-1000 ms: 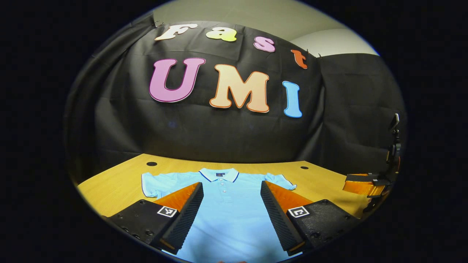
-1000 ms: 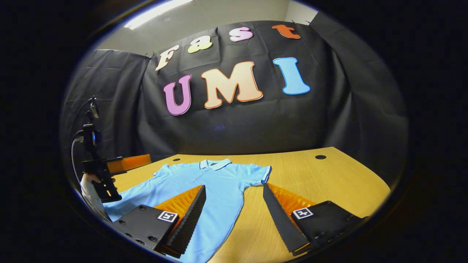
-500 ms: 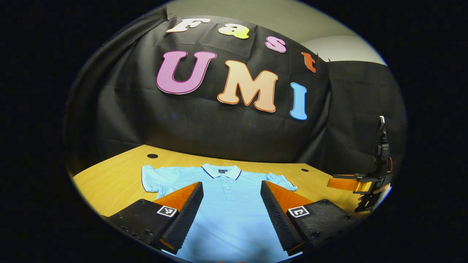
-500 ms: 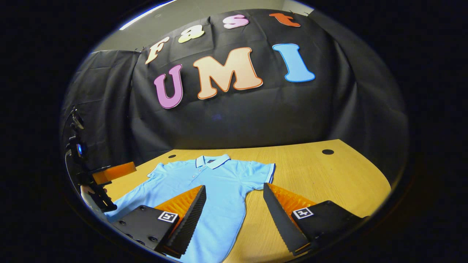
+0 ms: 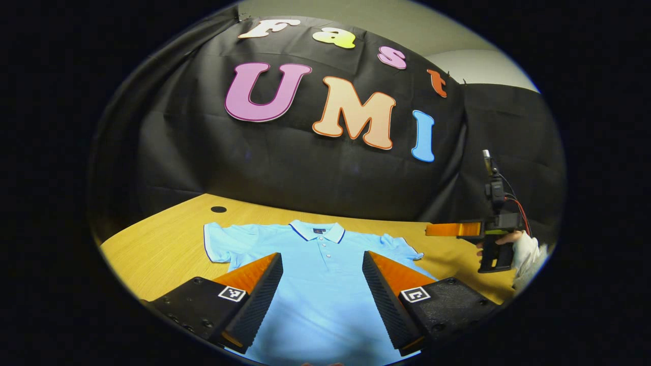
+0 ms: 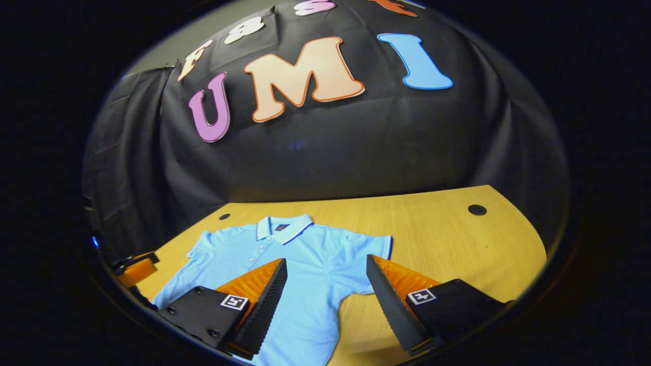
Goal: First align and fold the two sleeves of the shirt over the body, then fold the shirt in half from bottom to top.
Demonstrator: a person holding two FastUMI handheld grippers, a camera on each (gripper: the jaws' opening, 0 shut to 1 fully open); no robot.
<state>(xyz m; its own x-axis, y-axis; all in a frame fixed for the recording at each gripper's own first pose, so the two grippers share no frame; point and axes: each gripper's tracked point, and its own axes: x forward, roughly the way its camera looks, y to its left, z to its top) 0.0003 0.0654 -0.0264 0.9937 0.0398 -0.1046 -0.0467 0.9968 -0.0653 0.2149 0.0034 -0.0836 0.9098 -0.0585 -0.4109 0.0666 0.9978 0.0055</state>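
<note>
Shirt, unfolded, on worktop; both grippers held above it.
Left gripper (image 5: 322, 300) and right gripper (image 6: 325, 305): fingers spread apart, holding nothing. Beyond: light blue shirt (image 5: 320, 290) lay flat, sleeves out, collar toward far edge of wooden worktop (image 6: 447, 244).

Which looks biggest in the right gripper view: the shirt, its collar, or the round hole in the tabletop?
1. Light blue polo shirt, by far.
2. Its collar.
3. The round hole, smallest as seen, though it lies a bit farther back, so its true size is unsure.
</note>
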